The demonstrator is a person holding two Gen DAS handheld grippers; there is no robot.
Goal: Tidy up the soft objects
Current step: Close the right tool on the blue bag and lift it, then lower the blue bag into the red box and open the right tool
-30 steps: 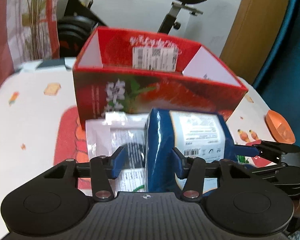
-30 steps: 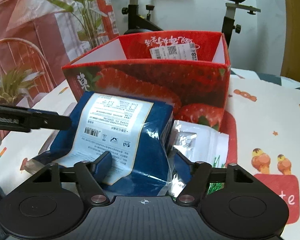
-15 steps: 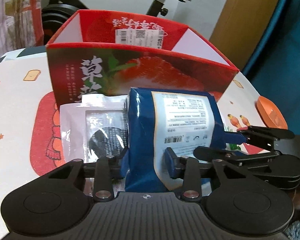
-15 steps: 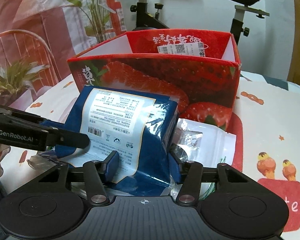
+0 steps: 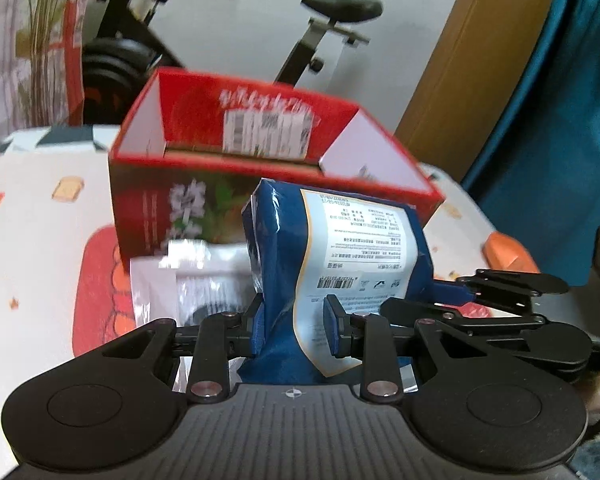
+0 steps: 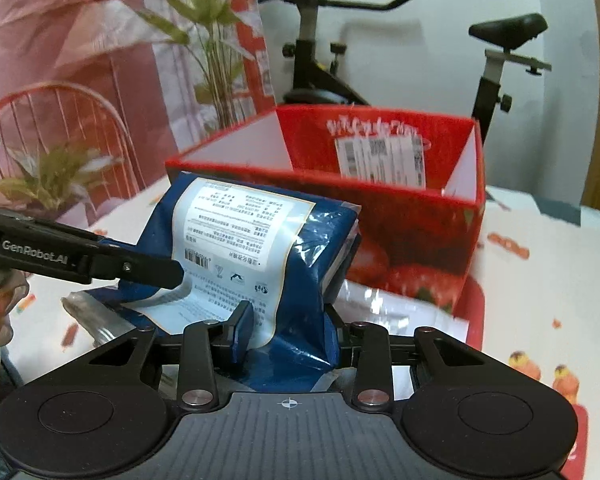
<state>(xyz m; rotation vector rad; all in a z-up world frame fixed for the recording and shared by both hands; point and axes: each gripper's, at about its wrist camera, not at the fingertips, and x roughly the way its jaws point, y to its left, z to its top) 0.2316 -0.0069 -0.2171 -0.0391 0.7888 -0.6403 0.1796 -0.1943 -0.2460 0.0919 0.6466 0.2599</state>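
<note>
A soft blue packet with a white label is held up off the table by both grippers. My left gripper is shut on its near left part. My right gripper is shut on the packet from the other side. Each gripper shows in the other's view: the right one and the left one. An open red strawberry box stands just behind the packet, also in the right wrist view. A clear plastic pouch lies flat in front of the box.
The table has a white cloth with cartoon prints. An orange dish sits at the right edge. An exercise bike, a plant and a red wire chair stand beyond the table.
Both grippers have closed on the blue packet and raised it off the clear pouch toward the top of the red box.
</note>
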